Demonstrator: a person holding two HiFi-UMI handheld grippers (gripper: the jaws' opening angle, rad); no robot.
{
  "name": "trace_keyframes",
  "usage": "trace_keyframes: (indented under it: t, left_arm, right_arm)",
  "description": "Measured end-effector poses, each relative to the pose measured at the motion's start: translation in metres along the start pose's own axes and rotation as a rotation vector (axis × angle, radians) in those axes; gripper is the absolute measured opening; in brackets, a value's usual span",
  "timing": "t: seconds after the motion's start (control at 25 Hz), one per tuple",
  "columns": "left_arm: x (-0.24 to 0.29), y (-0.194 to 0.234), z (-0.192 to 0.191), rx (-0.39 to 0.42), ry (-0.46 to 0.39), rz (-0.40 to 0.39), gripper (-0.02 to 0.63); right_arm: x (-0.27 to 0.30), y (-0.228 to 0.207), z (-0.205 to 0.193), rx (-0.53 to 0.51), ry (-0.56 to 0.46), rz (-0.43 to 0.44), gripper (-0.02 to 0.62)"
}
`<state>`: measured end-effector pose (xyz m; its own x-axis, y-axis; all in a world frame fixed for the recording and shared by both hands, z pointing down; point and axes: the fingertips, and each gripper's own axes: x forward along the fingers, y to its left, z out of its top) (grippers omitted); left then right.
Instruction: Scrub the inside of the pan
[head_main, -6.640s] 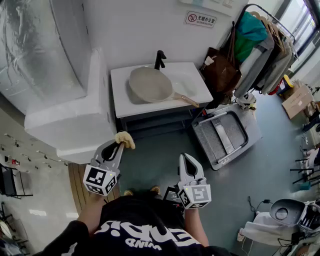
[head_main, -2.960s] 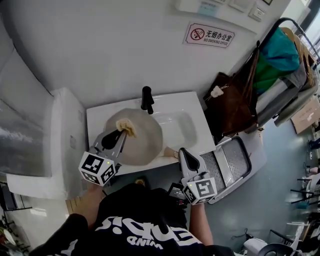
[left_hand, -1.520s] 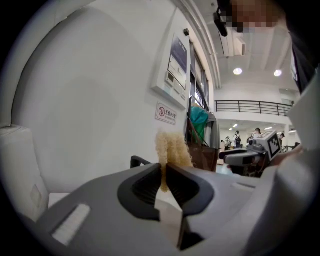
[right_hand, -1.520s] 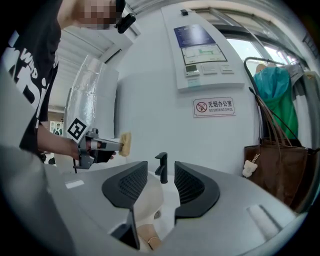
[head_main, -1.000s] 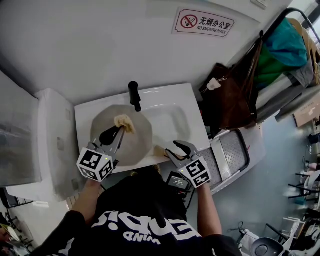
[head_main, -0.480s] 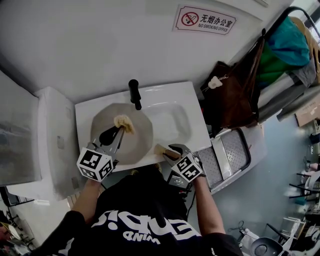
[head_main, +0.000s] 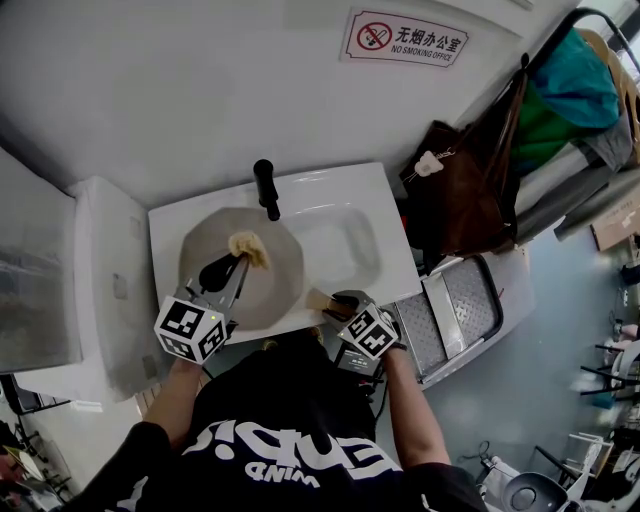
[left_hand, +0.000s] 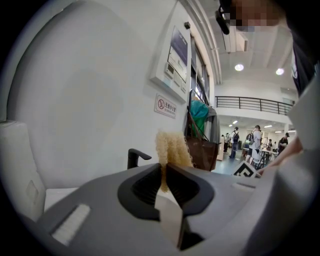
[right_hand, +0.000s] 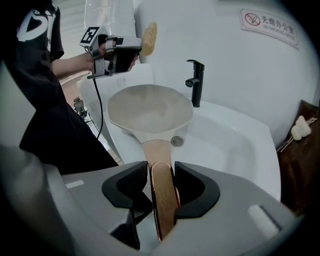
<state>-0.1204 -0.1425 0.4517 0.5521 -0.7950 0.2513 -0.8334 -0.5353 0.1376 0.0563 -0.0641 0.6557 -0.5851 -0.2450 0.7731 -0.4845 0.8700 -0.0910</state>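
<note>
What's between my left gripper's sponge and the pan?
Nothing: the right gripper view shows the sponge, in the left gripper, above the pan, air between.

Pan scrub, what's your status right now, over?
Left gripper shut on sponge, held above pan, not touching. Right gripper clamps pan handle. Black faucet beside far rim, nothing between sponge and pan.
</note>
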Motion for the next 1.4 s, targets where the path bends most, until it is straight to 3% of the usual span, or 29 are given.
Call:
trace_keyframes:
  t: [0.56,0.96,1.4]
  left_arm:
    - [-0.002,0.003,-0.006,-0.013,0.015,0.039,0.031]
    - [-0.007,0.011,-0.009,-0.022,0.028,0.086,0.031]
    - [-0.006,0.005,-0.014,-0.031,0.030,0.082,0.031]
  right_arm:
    - [0.012,0.003,-0.003,-0.117,0.086,0.072,0.155]
    - [0.016,0.005,-0.004,-0.131,0.101,0.104,0.155]
    - [0.022,0.005,-0.005,-0.138,0.132,0.134,0.155]
